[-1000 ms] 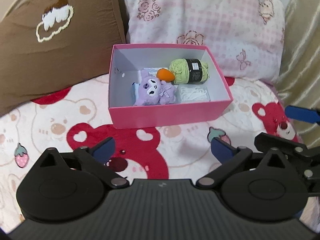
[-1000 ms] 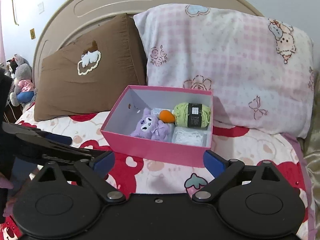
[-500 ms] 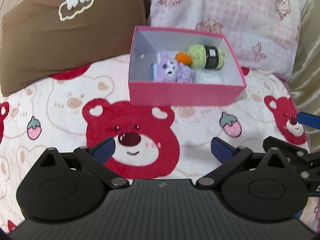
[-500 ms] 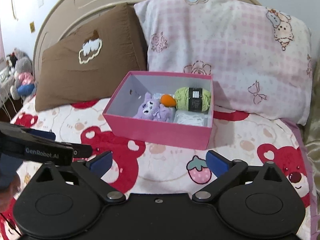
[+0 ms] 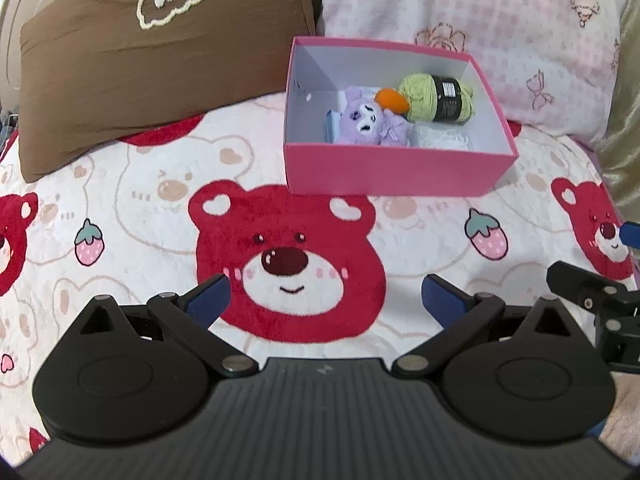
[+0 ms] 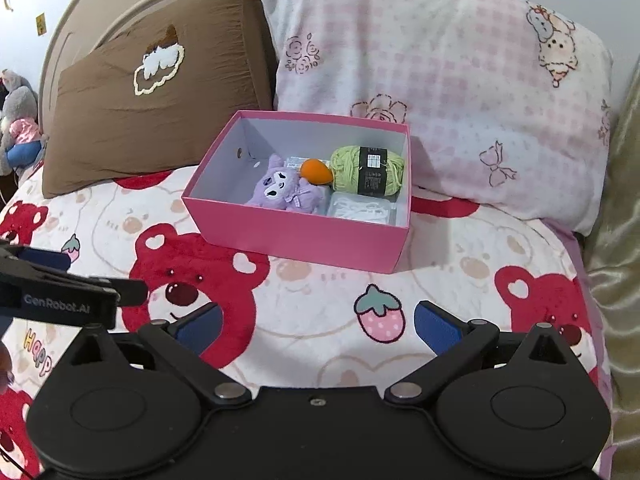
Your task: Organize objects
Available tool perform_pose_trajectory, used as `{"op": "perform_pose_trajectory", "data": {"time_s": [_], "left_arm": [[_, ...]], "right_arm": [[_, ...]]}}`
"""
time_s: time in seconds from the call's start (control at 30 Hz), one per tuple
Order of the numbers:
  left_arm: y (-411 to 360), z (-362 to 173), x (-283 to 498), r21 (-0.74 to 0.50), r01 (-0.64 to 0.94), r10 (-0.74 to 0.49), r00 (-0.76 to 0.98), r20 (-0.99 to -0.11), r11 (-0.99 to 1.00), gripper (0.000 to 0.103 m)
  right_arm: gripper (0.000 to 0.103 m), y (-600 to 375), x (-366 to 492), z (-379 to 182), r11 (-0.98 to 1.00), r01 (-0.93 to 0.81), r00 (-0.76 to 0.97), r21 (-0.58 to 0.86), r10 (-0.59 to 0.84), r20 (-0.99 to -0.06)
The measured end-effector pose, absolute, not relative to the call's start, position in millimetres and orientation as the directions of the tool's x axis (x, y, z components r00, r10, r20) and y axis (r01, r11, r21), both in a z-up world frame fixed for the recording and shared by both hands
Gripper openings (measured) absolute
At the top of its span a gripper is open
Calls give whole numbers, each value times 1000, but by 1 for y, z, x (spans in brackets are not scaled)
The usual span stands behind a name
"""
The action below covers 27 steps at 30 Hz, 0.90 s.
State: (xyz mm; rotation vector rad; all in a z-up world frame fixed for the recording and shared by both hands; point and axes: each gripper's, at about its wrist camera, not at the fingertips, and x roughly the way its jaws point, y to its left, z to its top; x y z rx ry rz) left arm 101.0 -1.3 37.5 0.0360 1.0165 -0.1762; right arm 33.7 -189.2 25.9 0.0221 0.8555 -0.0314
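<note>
Pink card, the box (image 6: 296, 236) sits on the bed ahead of both grippers, long side across, brown pillow (image 6: 160, 108) behind-left of it, pink pillow (image 6: 440, 92) behind-right. Inside, left to right: purple plush (image 6: 282, 190), orange piece (image 6: 316, 171), green yarn (image 6: 368, 170). Left gripper (image 5: 324, 296) and right gripper (image 6: 318, 322) both have fingers spread and empty, well short of the box with nothing between; the right looks nearer.

fleecy blanket (image 5: 140, 216), matt card box (image 6: 304, 236), fuzzy yarn (image 6: 348, 168).

Left gripper (image 5: 324, 295), matte black ribbed body, round black pivot housings at 7 and 5 o'clock, silver screws, blue ribbed pads (image 5: 208, 300), white "GenRobot.AI" marking on its side
</note>
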Motion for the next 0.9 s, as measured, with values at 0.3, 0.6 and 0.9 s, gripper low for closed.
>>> {"op": "perform_pose_trajectory", "data": {"time_s": [0.3,0.6,0.9], "left_arm": [[-2,43,88,-23,180,-113,509,-853,983,103],[2,56,84,-5,176,-98,525,-845,984,103],[-7,53,75,14,220,-103,509,-855,975,103]], "right_arm": [[103,-182,24,24,999,45,643,10,-22,-766],[103,-183,13,31,998,53,657,25,-16,-754],[103,-191,7,30,993,114,623,3,-69,-779]]}}
